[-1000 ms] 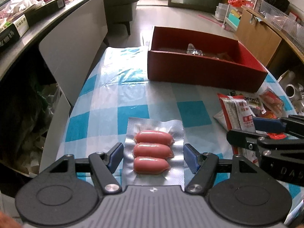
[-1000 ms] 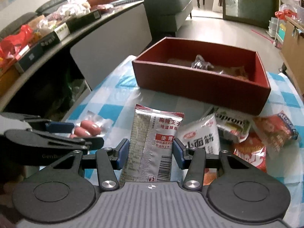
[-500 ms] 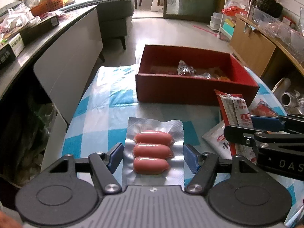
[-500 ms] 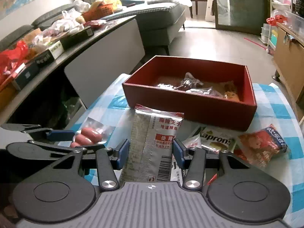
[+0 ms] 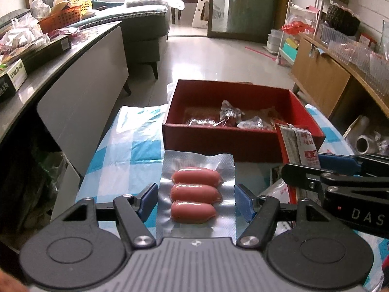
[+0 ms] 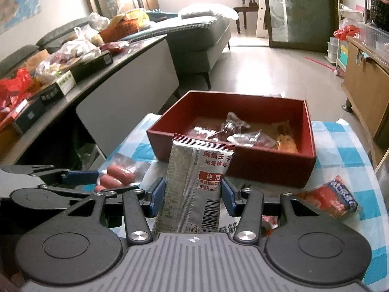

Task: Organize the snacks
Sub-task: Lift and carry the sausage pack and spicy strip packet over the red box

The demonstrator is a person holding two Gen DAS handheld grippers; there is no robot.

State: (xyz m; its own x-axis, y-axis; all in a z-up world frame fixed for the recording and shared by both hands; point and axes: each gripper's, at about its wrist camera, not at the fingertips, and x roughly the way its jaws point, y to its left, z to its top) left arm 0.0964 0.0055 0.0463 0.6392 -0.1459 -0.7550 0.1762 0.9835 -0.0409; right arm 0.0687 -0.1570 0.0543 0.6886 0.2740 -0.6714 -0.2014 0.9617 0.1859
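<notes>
My left gripper [image 5: 195, 198] is shut on a clear vacuum pack of three pink sausages [image 5: 194, 194], held above the blue-checked tablecloth [image 5: 136, 141]. My right gripper [image 6: 193, 192] is shut on a silver snack packet with red edges and Chinese print [image 6: 197, 182], also lifted. Each gripper shows in the other's view: the right gripper [image 5: 323, 168] with its silver packet [image 5: 297, 146] at the right, the left gripper [image 6: 80, 174] with the sausages [image 6: 116, 176] at the left. Ahead stands a red box [image 5: 218, 143] [image 6: 267, 170] with several wrapped snacks inside.
On the cloth at the right lie a red-orange snack bag [image 6: 333, 199] and more packets partly hidden under my right gripper. A dark cluttered counter [image 5: 48, 58] runs along the left, a wooden cabinet [image 5: 323, 82] stands at the right, and a grey sofa [image 5: 145, 29] is beyond.
Both grippers have risen with their packs and now look more level; the red box sits lower in view and more of its inside and the room shows.
</notes>
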